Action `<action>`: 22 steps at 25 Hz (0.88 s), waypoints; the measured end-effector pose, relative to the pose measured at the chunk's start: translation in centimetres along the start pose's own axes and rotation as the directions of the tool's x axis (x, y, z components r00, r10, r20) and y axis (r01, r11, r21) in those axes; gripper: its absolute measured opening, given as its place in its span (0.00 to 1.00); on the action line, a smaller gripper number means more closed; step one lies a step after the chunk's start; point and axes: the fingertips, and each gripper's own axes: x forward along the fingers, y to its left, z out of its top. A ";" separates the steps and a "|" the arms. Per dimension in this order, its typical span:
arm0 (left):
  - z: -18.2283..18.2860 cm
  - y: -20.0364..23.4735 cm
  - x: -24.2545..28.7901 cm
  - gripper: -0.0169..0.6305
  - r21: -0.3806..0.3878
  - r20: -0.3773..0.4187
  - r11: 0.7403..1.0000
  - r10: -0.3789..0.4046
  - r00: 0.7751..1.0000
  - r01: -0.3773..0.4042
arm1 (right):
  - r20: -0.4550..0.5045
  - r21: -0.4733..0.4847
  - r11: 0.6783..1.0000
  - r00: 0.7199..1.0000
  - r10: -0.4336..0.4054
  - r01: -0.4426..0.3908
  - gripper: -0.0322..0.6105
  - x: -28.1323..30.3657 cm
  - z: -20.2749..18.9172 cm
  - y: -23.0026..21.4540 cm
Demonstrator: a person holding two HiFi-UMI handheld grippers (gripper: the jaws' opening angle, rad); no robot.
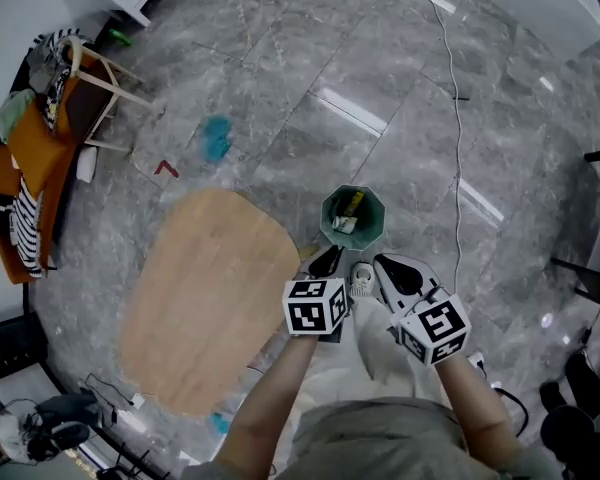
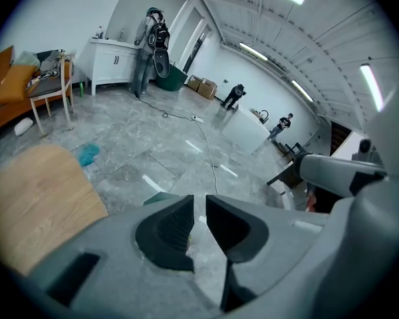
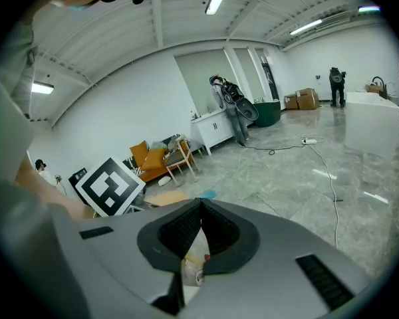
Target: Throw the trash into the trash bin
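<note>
Head view: the green trash bin [image 1: 379,230] stands on the grey tiled floor [image 1: 400,118], with a white scrap and a yellow piece already lying inside it. Both claws hang just short of the bin, on the person's side of it. The left claw [image 1: 328,260] is at the bin's near left edge. In the left gripper view this claw [image 2: 198,205] stands slightly spread, a narrow gap between its pads and nothing in that gap, and a corner of the bin shows just beyond the left pad. The right claw [image 1: 378,268] sits at the bin's near right. In the right gripper view it [image 3: 201,211] is pinching the crumpled white trash [image 3: 196,258], which hangs below the pads. From the head view that trash [image 1: 362,280] is outside the bin, just beside its near rim and between the two claws. The wooden counter [image 1: 205,298] lies to the bin's left, its edge near the bin. A blue scrap [image 1: 216,138] lies on the floor well beyond the bin, to the left.
</note>
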 end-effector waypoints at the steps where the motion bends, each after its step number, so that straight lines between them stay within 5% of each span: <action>1: 0.3 -0.2 -0.5 0.13 0.004 0.006 1.000 0.000 1.000 0.000 | 0.005 -0.005 1.000 1.000 0.000 0.000 0.06 -0.3 0.4 0.2; 22: 3.2 -6.4 -9.0 0.04 -0.003 0.078 0.997 -0.079 0.994 0.079 | 0.037 -0.119 0.991 0.998 0.059 -0.054 0.06 -5.3 5.5 4.5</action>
